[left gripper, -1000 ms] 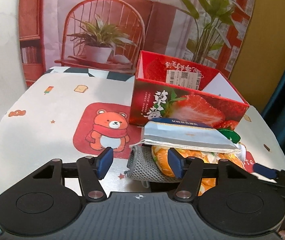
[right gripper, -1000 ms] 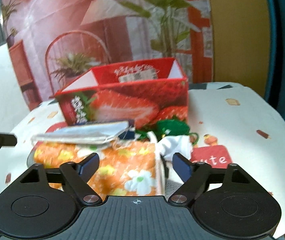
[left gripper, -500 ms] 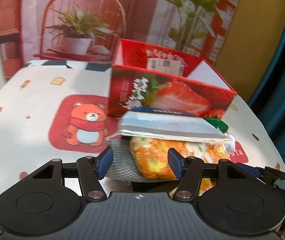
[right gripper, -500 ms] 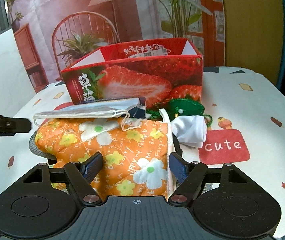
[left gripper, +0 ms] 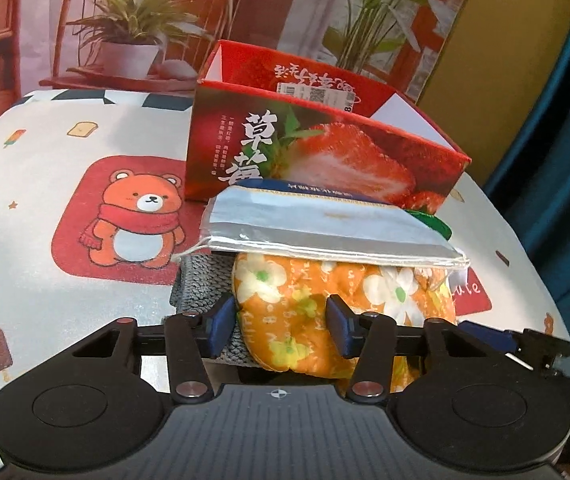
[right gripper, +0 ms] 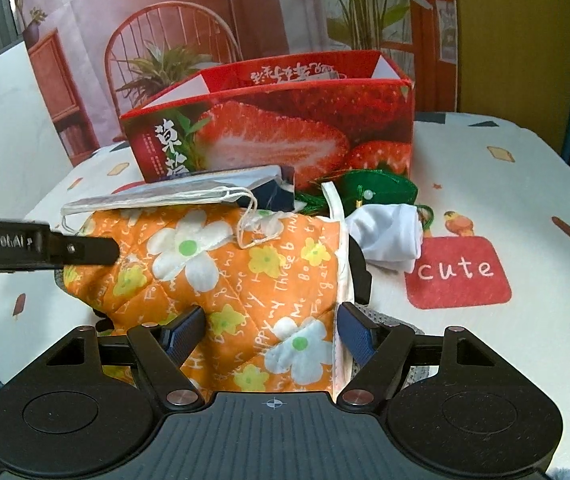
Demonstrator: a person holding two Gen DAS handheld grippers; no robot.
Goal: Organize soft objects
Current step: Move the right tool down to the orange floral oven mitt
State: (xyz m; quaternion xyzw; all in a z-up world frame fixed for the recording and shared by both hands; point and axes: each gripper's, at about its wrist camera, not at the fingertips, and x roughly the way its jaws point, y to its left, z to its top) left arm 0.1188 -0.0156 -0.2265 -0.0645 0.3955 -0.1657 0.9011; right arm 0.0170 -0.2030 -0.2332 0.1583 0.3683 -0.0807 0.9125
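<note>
The orange flowered pad [right gripper: 245, 280] lies on the desk [left gripper: 45, 280] in front of the strawberry box [left gripper: 317, 152], on top of a grey knitted cloth [left gripper: 197, 280] and under a packet of face masks [left gripper: 325, 224]. The left tool [left gripper: 281, 322] has just been closing; its blue pads stand against the pad's left end, clamped on it as far as the view shows. The right tool [right gripper: 271, 334] straddles the pad's near edge, jaws apart, pads beside the fabric. A white cloth [right gripper: 389, 236] and a green item [right gripper: 373, 192] lie right of the pad, near the box.
</note>
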